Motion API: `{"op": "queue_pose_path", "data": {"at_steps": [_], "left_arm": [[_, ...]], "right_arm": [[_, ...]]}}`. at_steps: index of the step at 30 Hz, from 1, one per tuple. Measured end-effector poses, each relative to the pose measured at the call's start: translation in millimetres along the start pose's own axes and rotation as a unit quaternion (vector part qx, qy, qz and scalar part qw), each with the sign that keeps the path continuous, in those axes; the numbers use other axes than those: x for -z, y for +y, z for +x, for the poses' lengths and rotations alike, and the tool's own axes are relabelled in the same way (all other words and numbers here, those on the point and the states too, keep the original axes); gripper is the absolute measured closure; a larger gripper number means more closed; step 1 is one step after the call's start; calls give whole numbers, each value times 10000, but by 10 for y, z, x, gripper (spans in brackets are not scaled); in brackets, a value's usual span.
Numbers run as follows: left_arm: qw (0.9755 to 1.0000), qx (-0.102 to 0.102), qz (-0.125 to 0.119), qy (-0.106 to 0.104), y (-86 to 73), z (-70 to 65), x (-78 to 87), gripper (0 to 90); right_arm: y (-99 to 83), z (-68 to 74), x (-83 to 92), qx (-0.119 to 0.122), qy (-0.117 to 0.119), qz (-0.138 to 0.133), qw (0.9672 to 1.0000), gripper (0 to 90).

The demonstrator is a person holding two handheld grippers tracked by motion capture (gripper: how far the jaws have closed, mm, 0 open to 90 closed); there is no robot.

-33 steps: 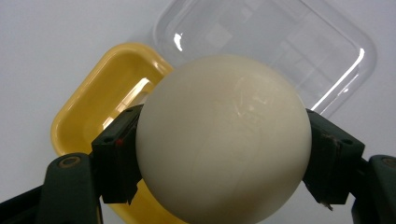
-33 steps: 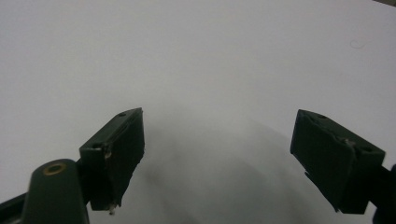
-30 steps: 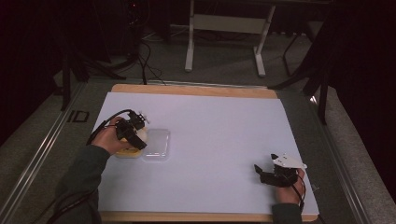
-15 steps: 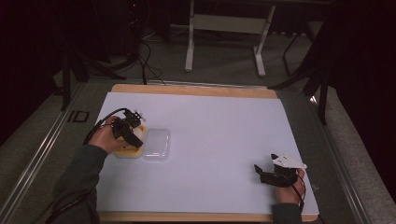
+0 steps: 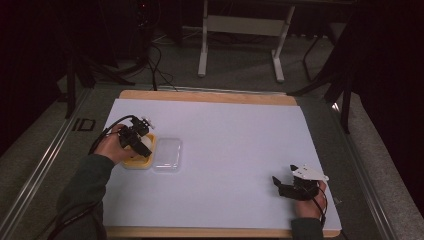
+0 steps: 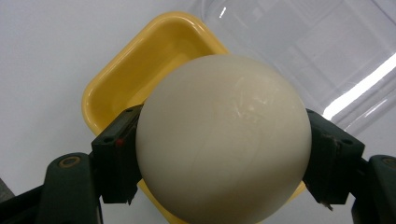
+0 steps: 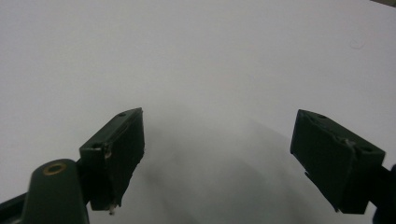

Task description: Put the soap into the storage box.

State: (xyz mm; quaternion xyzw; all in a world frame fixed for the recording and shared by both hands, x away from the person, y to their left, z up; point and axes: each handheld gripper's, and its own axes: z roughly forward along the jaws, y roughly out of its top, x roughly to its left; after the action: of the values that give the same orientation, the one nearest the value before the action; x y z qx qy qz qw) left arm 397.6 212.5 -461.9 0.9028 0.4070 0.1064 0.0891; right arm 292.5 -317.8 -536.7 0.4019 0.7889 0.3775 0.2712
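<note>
A cream-white ball (image 6: 224, 140) sits clamped between the two black jaws of my left gripper (image 6: 219, 154). It hangs just above a small yellow rectangular container (image 6: 154, 60), whose inside looks bare. In the high view that left gripper (image 5: 142, 145) is over the yellow container (image 5: 134, 162) at the left of the white mat. A clear plastic lid (image 5: 167, 155) lies flat right beside the container. My right gripper (image 5: 281, 186) rests low at the mat's front right, open, with nothing between its jaws (image 7: 219, 158).
The white mat (image 5: 230, 140) covers a wooden board (image 5: 210, 96) whose edge shows at the back and front. A black cable (image 5: 107, 130) loops off the left gripper. Table legs and cables stand on the dark floor beyond.
My left gripper has shifted slightly left and toward the front, settling over the yellow container with the ball. The right gripper has stayed put.
</note>
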Motion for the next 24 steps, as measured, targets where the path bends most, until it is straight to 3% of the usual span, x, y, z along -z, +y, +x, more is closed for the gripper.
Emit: {"op": "queue_pose_path", "data": {"at_steps": [18, 24], "left_arm": [[9999, 125, 91, -13, -50, 83, -74, 254], [9999, 78, 64, -1, -59, 99, -111, 254]], "right_arm": [[0, 2, 0, -1, -6, -4, 10000, 175], [0, 1, 0, 0, -3, -2, 10000, 175]]}}
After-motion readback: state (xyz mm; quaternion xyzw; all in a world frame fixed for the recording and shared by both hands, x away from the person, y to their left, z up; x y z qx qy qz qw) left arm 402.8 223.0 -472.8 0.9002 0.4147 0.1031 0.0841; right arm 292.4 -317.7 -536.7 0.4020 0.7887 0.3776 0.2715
